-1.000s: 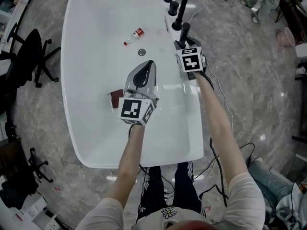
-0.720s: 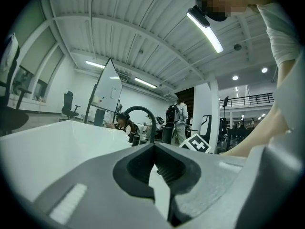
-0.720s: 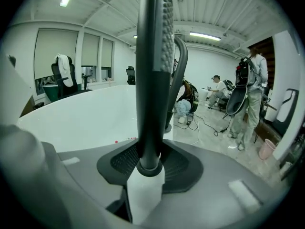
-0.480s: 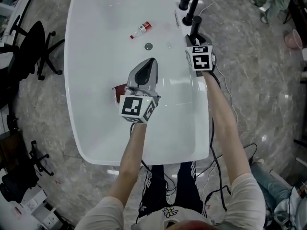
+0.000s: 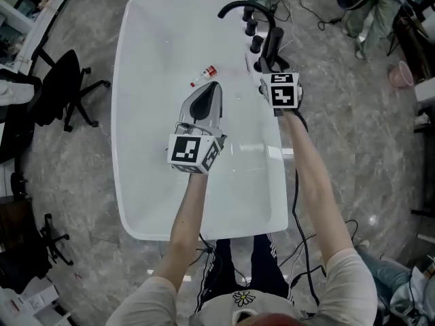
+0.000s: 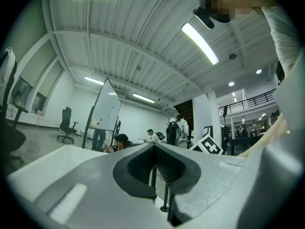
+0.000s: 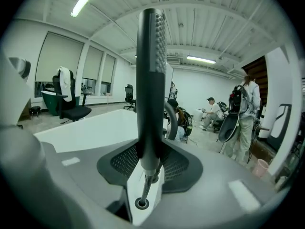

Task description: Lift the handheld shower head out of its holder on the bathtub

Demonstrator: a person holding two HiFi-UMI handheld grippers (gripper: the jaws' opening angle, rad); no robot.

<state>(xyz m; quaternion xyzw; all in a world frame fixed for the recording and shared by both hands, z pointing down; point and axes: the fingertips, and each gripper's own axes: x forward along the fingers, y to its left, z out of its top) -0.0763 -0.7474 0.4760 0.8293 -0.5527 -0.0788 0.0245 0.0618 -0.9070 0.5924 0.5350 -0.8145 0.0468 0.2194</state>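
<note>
Toward the upper right of the head view, on the right-hand rim of the white bathtub (image 5: 124, 134), the shower head (image 5: 273, 46) stands upright just past the right gripper (image 7: 151, 149), beside two dark knobs (image 5: 253, 35) and a curved dark spout (image 5: 234, 7). Seen from the right gripper view, that gripper's jaws are shut on the lower handle of the wand, which rises straight up through the middle of the frame.

It looks stiff and fairly light, a hard bar that will not bend in the grip, though its smooth dark finish could slip if squeezed loosely. The low handle is the sensible place to hold it, clear of the spray face, and the metal hose (image 7: 147, 182) will likely drag back as it feeds out of the ring (image 7: 140, 203) in the rim. A stretch of hose shows under the handle, so it seems partly raised.

It is a long, slim, dark grey wand with fine dotted nozzles along its upper side.

At frame centre the left gripper (image 6: 153, 149) hangs over the tub basin, jaws together on nothing, near a small red-capped bottle (image 5: 207, 73)
</note>
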